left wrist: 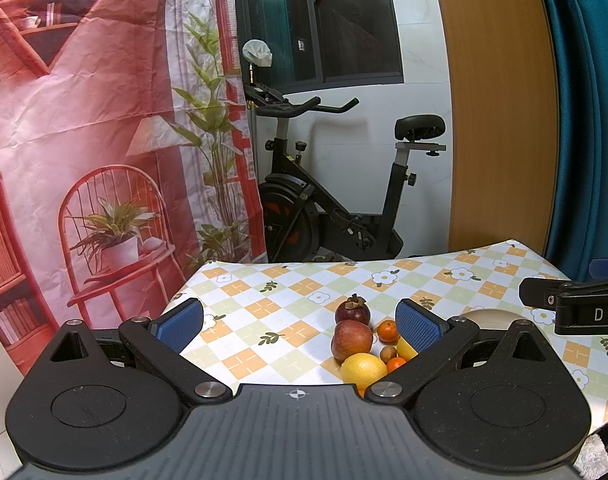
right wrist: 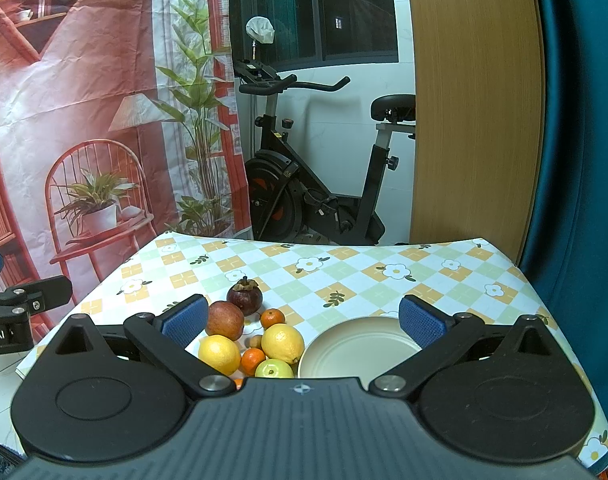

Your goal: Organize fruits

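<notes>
A cluster of fruit lies on the checked tablecloth: a dark mangosteen, a red apple, two lemons, small tangerines, a tiny brown fruit and a green-yellow fruit. To their right sits an empty cream plate. My right gripper hangs open above fruit and plate, holding nothing. In the left wrist view the mangosteen, apple and a lemon lie near the right finger of my open, empty left gripper. The plate peeks behind it.
The table ends at its far edge before an exercise bike. A printed backdrop hangs at the left, a wooden panel and teal curtain at the right. The other gripper's body shows at the edge of each view.
</notes>
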